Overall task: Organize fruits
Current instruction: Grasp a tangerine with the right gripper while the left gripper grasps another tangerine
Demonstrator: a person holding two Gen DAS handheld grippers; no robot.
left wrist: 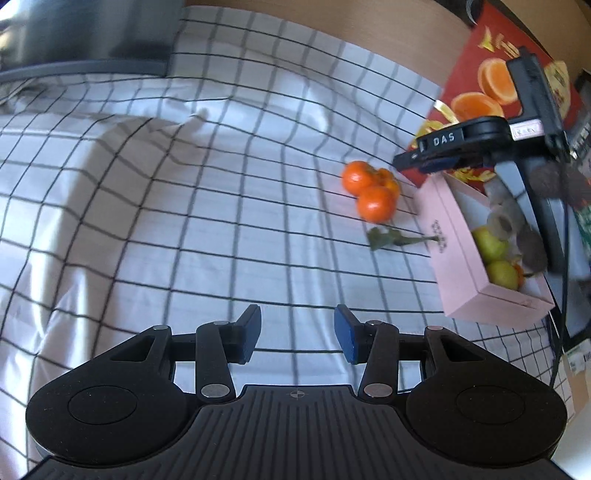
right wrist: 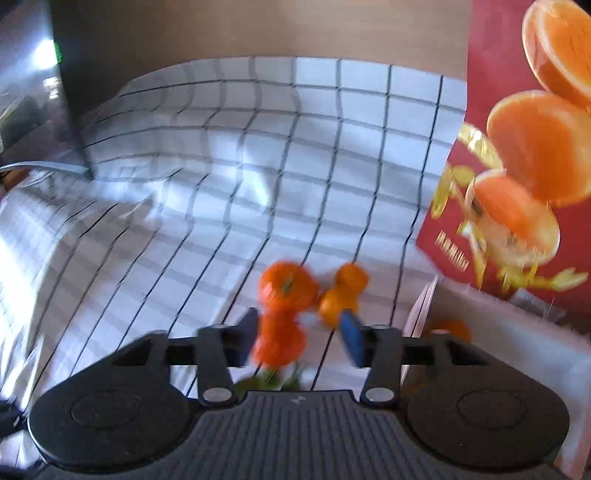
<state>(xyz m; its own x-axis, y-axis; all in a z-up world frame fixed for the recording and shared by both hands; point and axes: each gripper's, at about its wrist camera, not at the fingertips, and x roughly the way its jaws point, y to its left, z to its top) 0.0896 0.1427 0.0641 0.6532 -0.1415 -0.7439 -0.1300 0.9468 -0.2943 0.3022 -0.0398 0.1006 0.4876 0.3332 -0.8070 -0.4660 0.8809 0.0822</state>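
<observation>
Several orange tangerines (left wrist: 371,190) lie clustered on the checked cloth (left wrist: 184,221), left of a pink box (left wrist: 458,258) that holds two green fruits (left wrist: 489,243) and an orange one. My left gripper (left wrist: 297,334) is open and empty, low over the cloth, well short of the tangerines. My right gripper (left wrist: 424,158) hovers above the pink box's far end. In the blurred right wrist view it (right wrist: 299,339) is open, and the nearest tangerine (right wrist: 280,341) sits between its fingers below it; more tangerines (right wrist: 288,286) lie just beyond. The pink box's edge (right wrist: 417,314) is at its right.
A red carton (left wrist: 491,74) printed with orange halves stands behind the pink box and also shows in the right wrist view (right wrist: 517,166). A green leaf with stem (left wrist: 388,238) lies on the cloth near the box. A dark object (left wrist: 92,33) stands at the far left.
</observation>
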